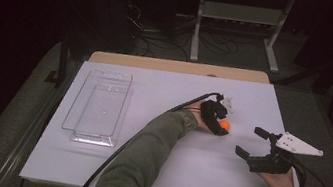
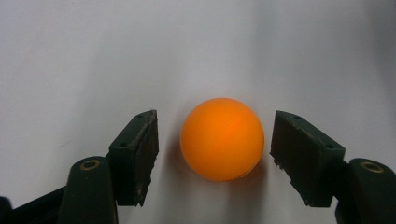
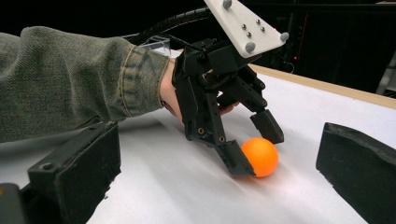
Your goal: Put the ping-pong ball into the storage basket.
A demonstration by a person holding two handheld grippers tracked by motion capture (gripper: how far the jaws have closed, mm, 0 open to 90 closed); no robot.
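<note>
Ball [image 2: 222,139] on table [image 1: 152,172], right of centre, between jaws of left gripper [image 1: 221,121], touching neither. Right gripper [image 1: 253,144] just right of it, apart. Tray [image 1: 98,105] on table, far left.

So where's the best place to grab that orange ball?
Probably across its widest middle, coming from above as the left gripper does now, one jaw on each side. The ball is round, smooth and rests free on the white table, so a hold off the middle could squeeze it out.
</note>
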